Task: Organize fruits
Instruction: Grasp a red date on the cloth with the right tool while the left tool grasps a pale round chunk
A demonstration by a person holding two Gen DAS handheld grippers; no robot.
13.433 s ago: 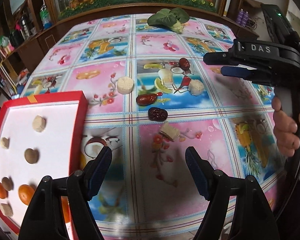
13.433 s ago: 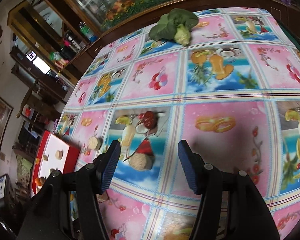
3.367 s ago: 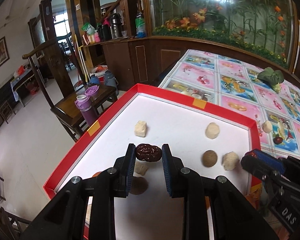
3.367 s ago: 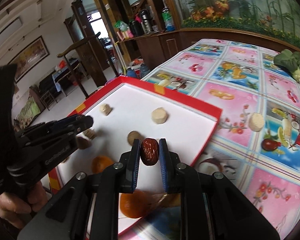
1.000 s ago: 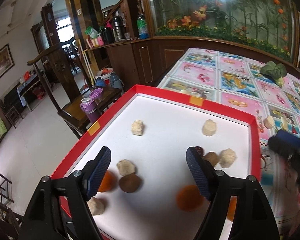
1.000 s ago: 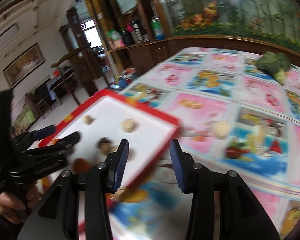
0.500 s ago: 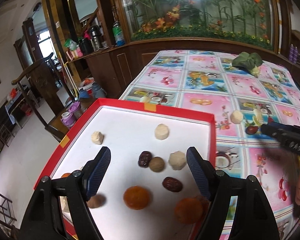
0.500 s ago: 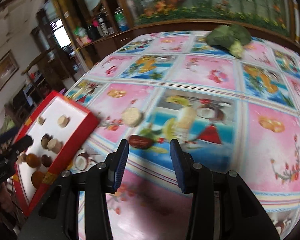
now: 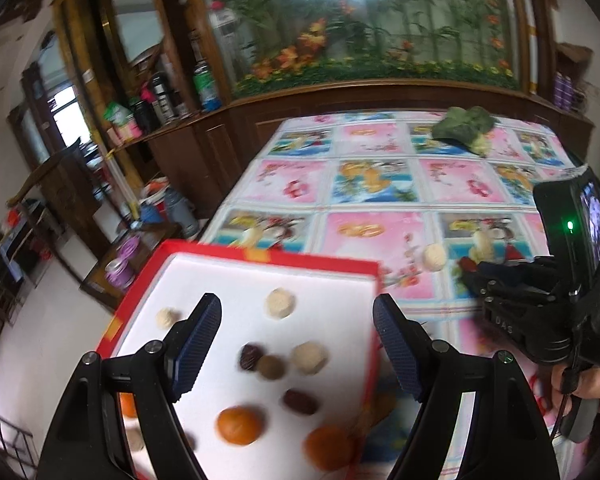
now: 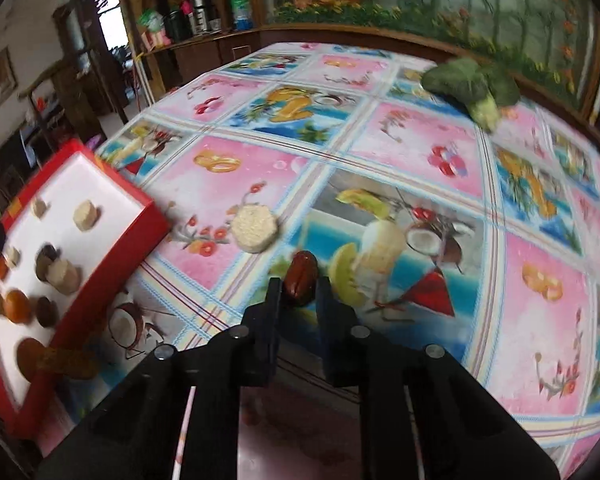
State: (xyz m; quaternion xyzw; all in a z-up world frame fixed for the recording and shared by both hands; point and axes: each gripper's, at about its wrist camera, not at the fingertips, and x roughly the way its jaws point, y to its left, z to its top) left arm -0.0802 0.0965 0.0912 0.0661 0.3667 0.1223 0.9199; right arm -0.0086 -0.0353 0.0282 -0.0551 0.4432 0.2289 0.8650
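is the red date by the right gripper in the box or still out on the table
Out. The red date lies on the tablecloth between the right gripper fingers, apart from the red box.

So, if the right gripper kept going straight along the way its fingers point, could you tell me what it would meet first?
The red date: it already sits between the right gripper fingers, apparently gripped. Past it lies only the printed tablecloth, though depth is unclear.

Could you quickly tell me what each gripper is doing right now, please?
Left gripper: open, empty, above the red tray.
Right gripper: closed around a red date on the table.
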